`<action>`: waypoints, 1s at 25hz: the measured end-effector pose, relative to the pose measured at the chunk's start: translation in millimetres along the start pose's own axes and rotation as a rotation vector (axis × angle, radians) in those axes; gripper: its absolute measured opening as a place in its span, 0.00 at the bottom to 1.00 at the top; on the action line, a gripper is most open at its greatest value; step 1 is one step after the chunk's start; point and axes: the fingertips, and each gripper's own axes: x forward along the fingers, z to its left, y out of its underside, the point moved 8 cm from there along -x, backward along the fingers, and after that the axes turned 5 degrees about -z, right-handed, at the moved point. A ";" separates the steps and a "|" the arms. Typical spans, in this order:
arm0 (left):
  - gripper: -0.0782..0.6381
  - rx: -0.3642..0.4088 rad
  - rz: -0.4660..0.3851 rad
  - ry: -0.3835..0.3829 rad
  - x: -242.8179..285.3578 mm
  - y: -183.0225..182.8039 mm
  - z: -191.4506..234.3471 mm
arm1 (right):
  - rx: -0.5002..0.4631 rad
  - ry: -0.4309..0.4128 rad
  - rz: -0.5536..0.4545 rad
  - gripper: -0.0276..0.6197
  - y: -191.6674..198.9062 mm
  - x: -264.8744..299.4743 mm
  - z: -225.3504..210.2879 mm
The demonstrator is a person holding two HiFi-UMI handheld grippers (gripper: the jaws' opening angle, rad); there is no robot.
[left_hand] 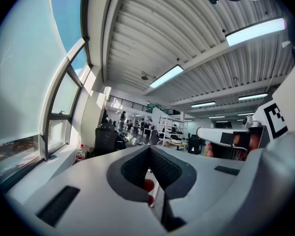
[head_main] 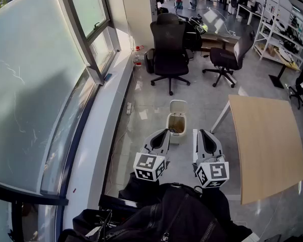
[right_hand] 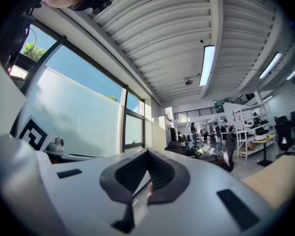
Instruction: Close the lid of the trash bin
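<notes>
Trash bin (head_main: pixel 178 126) is touched by neither gripper: the left gripper (head_main: pixel 165 132) has its fingers pressed together on nothing, and so does the right gripper (head_main: pixel 200 132). Just ahead of both, the bin stands on the floor (head_main: pixel 204 101) with its lid (head_main: pixel 178 106) upright. A wooden table (head_main: pixel 265 145) lies to the right.

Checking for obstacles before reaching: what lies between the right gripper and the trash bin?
Nothing but a narrow strip of bare floor, as the head view shows, between the right gripper and the trash bin.
</notes>
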 end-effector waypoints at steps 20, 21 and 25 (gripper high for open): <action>0.10 -0.018 0.016 -0.019 -3.6 5.8 8.7 | 0.029 -0.002 0.035 0.05 10.5 6.7 3.8; 0.10 -0.020 0.019 -0.018 -4.2 6.8 9.0 | 0.030 -0.002 0.036 0.05 11.4 6.3 4.6; 0.10 -0.026 0.029 -0.013 -8.5 8.6 19.4 | 0.030 -0.003 0.046 0.05 15.7 11.3 15.2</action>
